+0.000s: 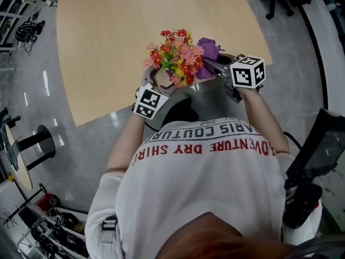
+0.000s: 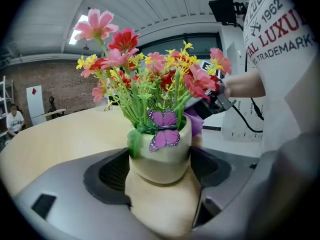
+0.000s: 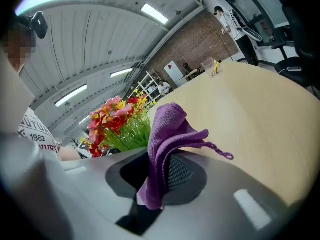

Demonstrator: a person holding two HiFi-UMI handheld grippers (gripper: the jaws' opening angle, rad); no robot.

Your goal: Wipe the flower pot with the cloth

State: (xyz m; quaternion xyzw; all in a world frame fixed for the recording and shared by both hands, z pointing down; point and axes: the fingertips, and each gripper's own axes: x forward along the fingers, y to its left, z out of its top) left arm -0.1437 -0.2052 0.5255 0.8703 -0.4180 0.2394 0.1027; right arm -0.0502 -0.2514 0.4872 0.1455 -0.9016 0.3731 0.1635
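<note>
Clamping the smooth, round cream flower pot (image 2: 165, 154) by its sides, the left gripper (image 2: 160, 176) holds it at the pale wooden table's (image 1: 108, 47) edge. Beside the bright artificial flowers (image 2: 150, 79), the right gripper's (image 3: 160, 176) jaws pinch a nubbly purple cloth (image 3: 167, 134).

In the head view, the flowers (image 1: 177, 55) covered most of the flower pot (image 2: 161, 156) and part of the cloth (image 3: 167, 144). In the right gripper view, the body of the right gripper (image 3: 158, 176) hid the flower pot entirely.
</note>
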